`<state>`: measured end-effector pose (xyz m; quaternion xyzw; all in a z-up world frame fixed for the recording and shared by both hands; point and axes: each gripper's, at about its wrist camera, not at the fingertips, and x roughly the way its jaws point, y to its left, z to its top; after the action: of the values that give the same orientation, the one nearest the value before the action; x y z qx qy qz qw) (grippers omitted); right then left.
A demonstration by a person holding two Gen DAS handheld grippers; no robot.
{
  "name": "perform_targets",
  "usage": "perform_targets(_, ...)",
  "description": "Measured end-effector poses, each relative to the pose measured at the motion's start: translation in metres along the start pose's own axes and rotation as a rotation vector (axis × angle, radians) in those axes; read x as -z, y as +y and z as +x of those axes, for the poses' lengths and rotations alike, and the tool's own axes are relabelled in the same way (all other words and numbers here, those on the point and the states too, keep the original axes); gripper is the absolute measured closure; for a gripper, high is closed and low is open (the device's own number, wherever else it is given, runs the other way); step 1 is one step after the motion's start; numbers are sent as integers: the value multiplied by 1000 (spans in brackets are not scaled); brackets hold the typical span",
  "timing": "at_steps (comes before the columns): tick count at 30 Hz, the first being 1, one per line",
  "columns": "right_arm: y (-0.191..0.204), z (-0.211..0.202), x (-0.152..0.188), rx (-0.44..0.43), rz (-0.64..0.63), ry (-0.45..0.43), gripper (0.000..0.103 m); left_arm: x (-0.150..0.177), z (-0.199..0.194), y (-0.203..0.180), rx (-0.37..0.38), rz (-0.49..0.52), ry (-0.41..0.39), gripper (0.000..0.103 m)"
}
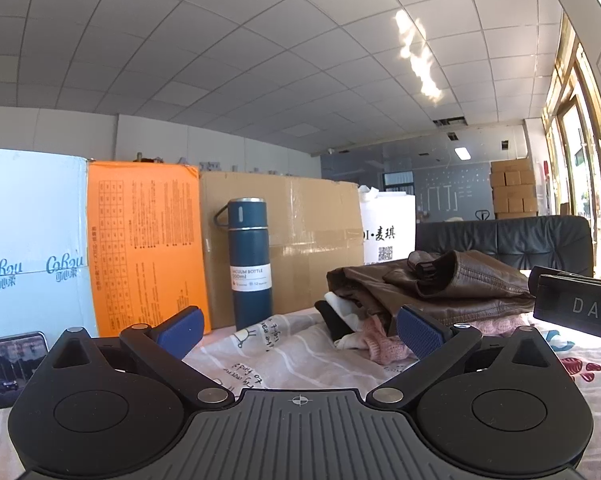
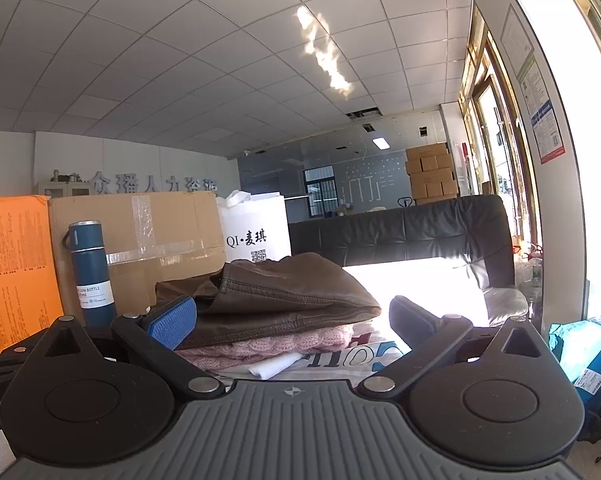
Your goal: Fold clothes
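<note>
A stack of folded clothes lies on a printed white sheet [image 1: 284, 352]. A brown leather jacket [image 1: 440, 284] tops the stack, over a pink knit [image 1: 384, 344] and white and black pieces. In the right wrist view the brown jacket [image 2: 284, 296] lies over the pink knit [image 2: 276, 346] and a white piece [image 2: 274, 366]. My left gripper [image 1: 300, 330] is open and empty, low over the sheet just left of the stack. My right gripper [image 2: 292, 320] is open and empty, its fingers on either side of the stack's near edge. Its body [image 1: 576, 304] shows at the right of the left wrist view.
A dark blue vacuum bottle [image 1: 249, 264] stands upright left of the stack. Behind stand an orange box [image 1: 144, 248], a taped cardboard box [image 1: 300, 240], a pale blue box [image 1: 32, 240] and a white paper bag [image 1: 388, 236]. A black sofa [image 2: 400, 236] is beyond.
</note>
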<state>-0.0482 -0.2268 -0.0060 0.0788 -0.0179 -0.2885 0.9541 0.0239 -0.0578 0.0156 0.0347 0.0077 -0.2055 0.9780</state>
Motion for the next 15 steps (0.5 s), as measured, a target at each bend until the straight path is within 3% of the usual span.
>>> perform_targets(15, -2, 9, 3, -14, 17, 35, 0, 0, 2, 2, 1, -13, 16, 0)
